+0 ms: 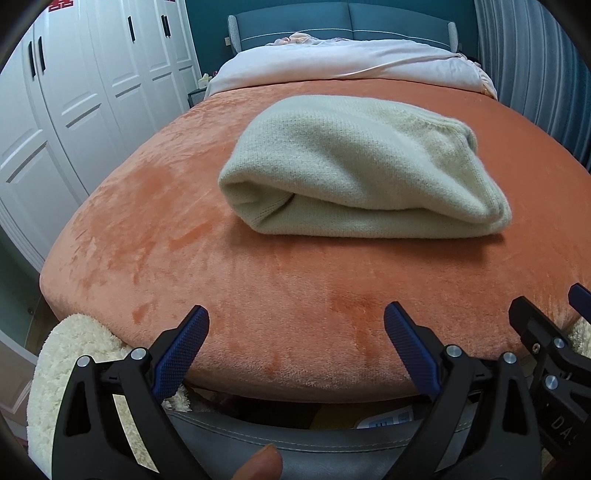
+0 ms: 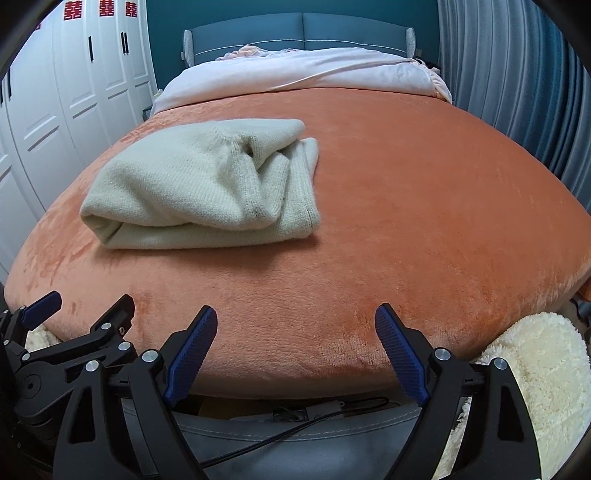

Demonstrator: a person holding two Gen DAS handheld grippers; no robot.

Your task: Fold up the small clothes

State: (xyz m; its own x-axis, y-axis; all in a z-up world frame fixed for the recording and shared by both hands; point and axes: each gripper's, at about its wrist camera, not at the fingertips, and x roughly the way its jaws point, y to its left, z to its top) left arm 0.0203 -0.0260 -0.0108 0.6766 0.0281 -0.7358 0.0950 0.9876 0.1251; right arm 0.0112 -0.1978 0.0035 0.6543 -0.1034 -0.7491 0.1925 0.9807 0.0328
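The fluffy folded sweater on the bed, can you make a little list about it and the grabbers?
garment: pale green knitted sweater, folded into a thick bundle
resting on: orange plush blanket covering the bed
left gripper: open, nothing between its blue pads, short of the sweater
right gripper: open, empty, also short of the sweater
background: white wardrobe doors, blue headboard

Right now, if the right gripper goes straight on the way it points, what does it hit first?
Probably the bare orange blanket. The right gripper is open and empty, and the folded cream sweater lies left of its line. Depth is hard to judge.
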